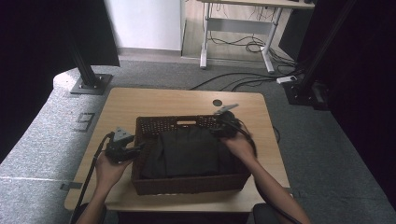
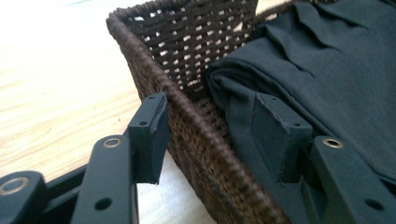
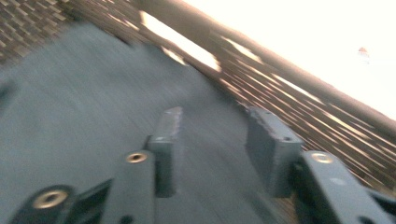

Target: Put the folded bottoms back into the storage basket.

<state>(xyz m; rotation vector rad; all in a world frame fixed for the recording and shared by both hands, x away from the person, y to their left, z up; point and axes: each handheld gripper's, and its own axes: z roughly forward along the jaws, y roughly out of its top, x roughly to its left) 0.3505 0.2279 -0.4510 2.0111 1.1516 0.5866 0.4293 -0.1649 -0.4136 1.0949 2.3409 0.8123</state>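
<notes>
Here, in the high view, one woven basket (image 1: 187, 184) is seen on one wooden table (image 1: 140, 100), with one folded dark cloth (image 1: 187, 151) laid inside it; bare tabletop is left behind the basket and along its left side, while the front wall sits near the table's front edge. The left gripper (image 1: 138, 148) is held at the basket's left wall and the right gripper (image 1: 218, 132) over the far right corner. In the left gripper view, the jaws are seen released and straddling the basket wall (image 2: 187, 116), one pad outside over the table (image 2: 56, 84), the other inside against the cloth (image 2: 336, 70), neither pressing on the wall. In the right gripper view, which is blurred, the jaws are parted with nothing between them, above the cloth (image 3: 79, 107) and beside the basket's far wall (image 3: 303, 107).
</notes>
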